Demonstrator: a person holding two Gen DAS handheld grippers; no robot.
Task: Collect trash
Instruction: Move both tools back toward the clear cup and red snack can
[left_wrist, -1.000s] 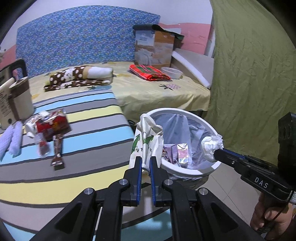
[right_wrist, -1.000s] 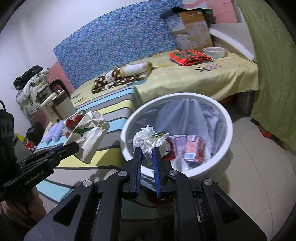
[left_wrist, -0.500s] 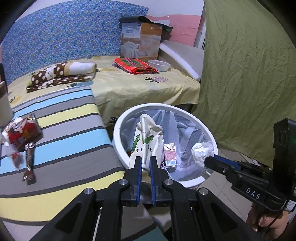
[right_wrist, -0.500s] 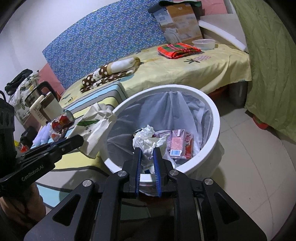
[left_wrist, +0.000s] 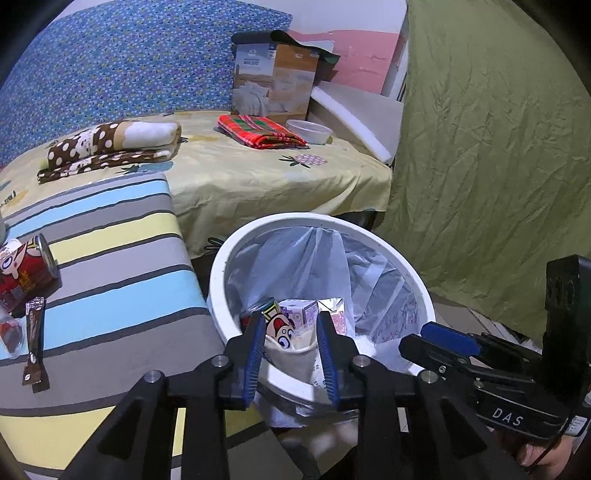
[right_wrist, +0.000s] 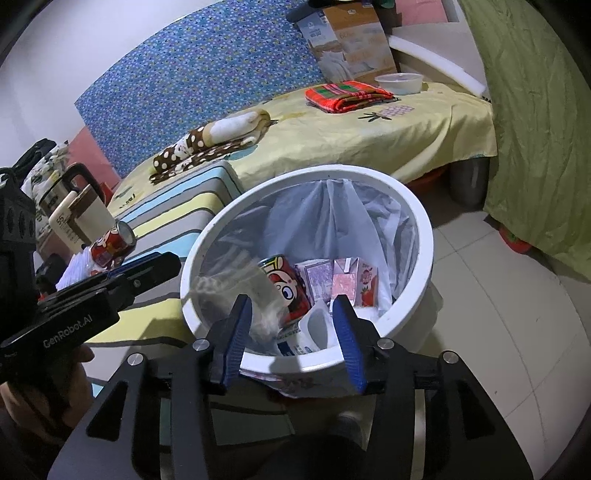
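Observation:
A white trash bin with a clear liner stands on the floor beside the striped cushion. My left gripper hangs over its near rim, jaws opening. The cream paper bag lies loose below them inside the bin. My right gripper is also above the bin, jaws opening. A blurred white tissue drops past its left finger, free of the pads. A red cartoon can and two drink cartons lie at the bottom.
On the striped cushion lie another red can and a brown sachet. A kettle and flask stand at its far end. The bed carries folded cloths and a bowl. A green curtain hangs on the right.
Both grippers moved over the bin and went from shut to open. The paper bag left the left jaws and the tissue left the right jaws, both dropping into the bin.

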